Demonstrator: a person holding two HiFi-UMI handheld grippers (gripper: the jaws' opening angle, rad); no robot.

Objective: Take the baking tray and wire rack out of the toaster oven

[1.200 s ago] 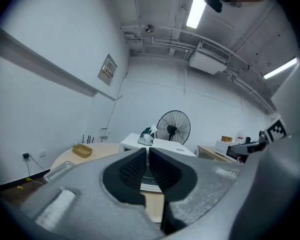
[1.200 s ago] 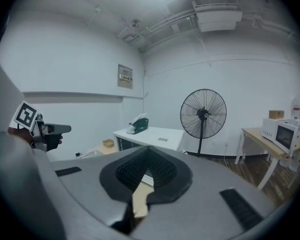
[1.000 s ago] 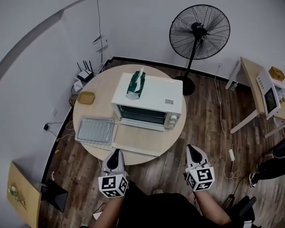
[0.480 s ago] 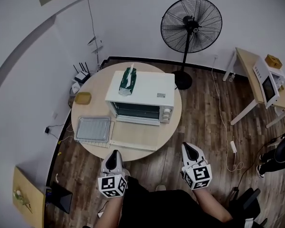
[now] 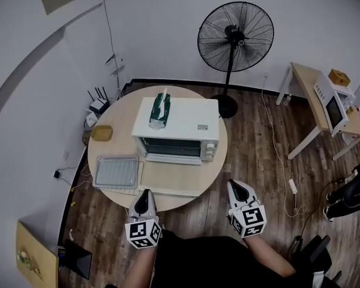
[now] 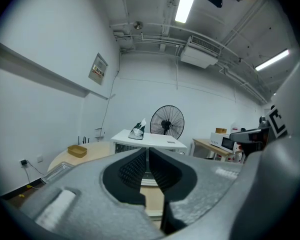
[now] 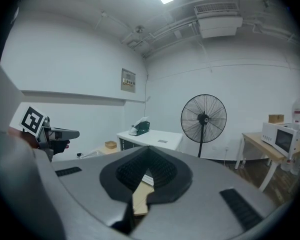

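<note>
A white toaster oven [image 5: 180, 117] stands mid-table on the round wooden table [image 5: 215, 161], its glass front facing me. A grey metal baking tray [image 5: 116, 173] lies on the table left of the oven; its edge also shows in the left gripper view [image 6: 57, 170]. A pale flat strip [image 5: 168, 191] lies along the near table edge; I cannot tell what it is. My left gripper [image 5: 145, 200] hovers at the near edge, jaws shut and empty [image 6: 146, 153]. My right gripper [image 5: 236, 190] hangs off the table's near right, also shut on nothing [image 7: 149, 153].
A green tissue pack [image 5: 159, 110] sits on top of the oven. A tan bowl [image 5: 101, 132] is at the table's far left. A standing fan [image 5: 235, 30] is behind the table, and a side desk with a microwave [image 5: 325, 104] at the right. Cables run across the floor.
The head view has shifted a little, so the table sits further left and higher in the picture. Both grippers stay at the near table edge; nothing on the table has moved.
</note>
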